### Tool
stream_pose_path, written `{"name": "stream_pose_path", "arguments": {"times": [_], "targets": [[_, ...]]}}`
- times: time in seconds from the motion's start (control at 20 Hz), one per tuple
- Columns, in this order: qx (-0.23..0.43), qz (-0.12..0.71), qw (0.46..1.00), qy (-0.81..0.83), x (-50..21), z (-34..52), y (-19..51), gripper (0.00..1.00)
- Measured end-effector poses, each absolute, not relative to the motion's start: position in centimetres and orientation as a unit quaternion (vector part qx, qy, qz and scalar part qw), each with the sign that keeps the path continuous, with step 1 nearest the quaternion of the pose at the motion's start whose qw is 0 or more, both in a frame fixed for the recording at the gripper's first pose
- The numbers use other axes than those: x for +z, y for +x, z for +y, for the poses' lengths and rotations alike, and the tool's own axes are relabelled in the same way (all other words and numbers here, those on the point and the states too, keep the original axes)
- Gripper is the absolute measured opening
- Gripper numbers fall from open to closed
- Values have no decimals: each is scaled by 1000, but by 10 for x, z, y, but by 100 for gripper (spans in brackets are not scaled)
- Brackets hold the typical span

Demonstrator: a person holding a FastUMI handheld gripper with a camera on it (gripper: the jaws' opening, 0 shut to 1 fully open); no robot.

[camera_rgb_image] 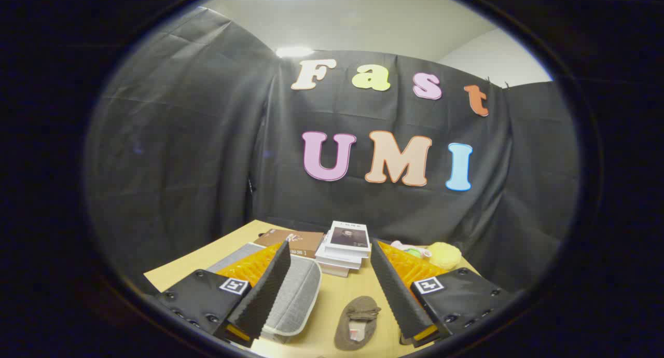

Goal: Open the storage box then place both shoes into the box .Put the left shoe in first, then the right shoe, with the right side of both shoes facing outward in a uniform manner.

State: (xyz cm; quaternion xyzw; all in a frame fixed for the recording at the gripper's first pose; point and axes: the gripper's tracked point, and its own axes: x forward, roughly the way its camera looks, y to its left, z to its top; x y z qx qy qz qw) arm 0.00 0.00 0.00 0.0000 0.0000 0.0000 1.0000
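My gripper (329, 254) hangs above the wooden table (332, 301), its two black ribbed fingers (267, 290) spread wide apart with nothing between them. A grey fabric storage box (298, 295) with a white rim sits on the table just right of the left finger, partly hidden behind it; its lid looks shut. A small brown shoe (357, 321) lies sole-down between the fingers, nearer the right one, its opening facing up. A second shoe is hidden from me.
A stack of white books (345, 249) stands beyond the fingers at the table's far side, with a brown book (290, 241) lying to its left. A yellow round object (443, 254) and a small pale item (412, 250) lie at the far right.
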Motion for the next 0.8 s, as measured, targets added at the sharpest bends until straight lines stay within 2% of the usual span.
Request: {"name": "stream_pose_path", "arguments": {"times": [0.8], "targets": [[3,-1,1000,18,-8,-11,3,99]]}}
